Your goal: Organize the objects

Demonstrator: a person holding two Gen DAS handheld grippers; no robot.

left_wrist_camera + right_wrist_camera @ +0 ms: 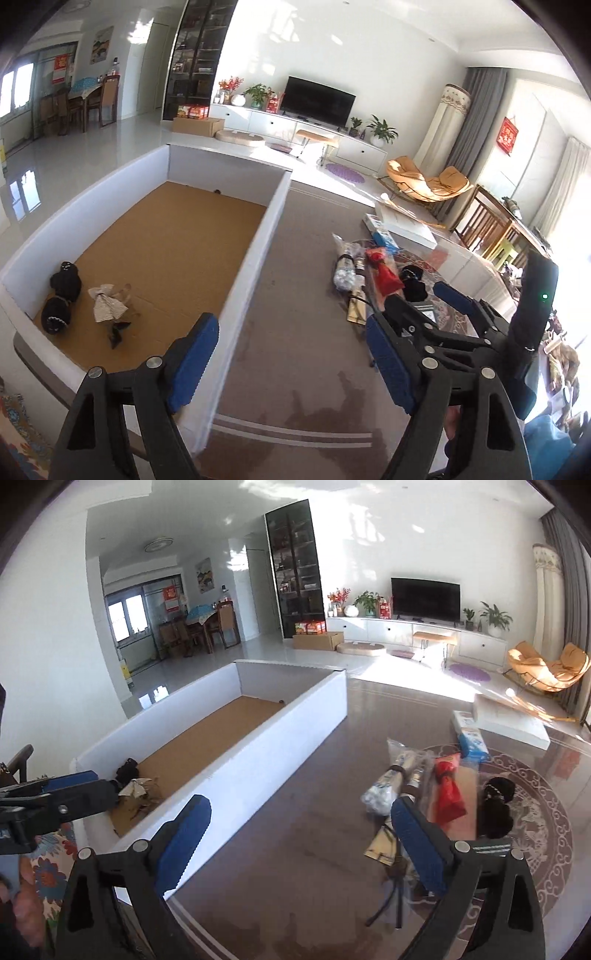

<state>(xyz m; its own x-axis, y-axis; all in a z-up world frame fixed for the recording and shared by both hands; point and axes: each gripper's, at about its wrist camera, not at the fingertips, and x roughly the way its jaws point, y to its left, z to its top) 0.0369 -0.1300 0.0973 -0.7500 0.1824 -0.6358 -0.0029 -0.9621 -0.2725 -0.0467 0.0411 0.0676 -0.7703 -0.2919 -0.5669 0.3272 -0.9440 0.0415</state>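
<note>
The left claw (pixel 291 363) stands wide apart, blue pads (pixel 192 363) facing inward, nothing between them, tilted downward. The right claw (pixel 301 849) is likewise spread wide and empty, angled downward, just beside the left.

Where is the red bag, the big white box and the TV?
red bag (pixel 448 794), right wrist view, on its crinkly middle.
white box (pixel 255 258), left wrist view, on its right wall.
TV (pixel 425 597), right wrist view, on the dark screen.
</note>
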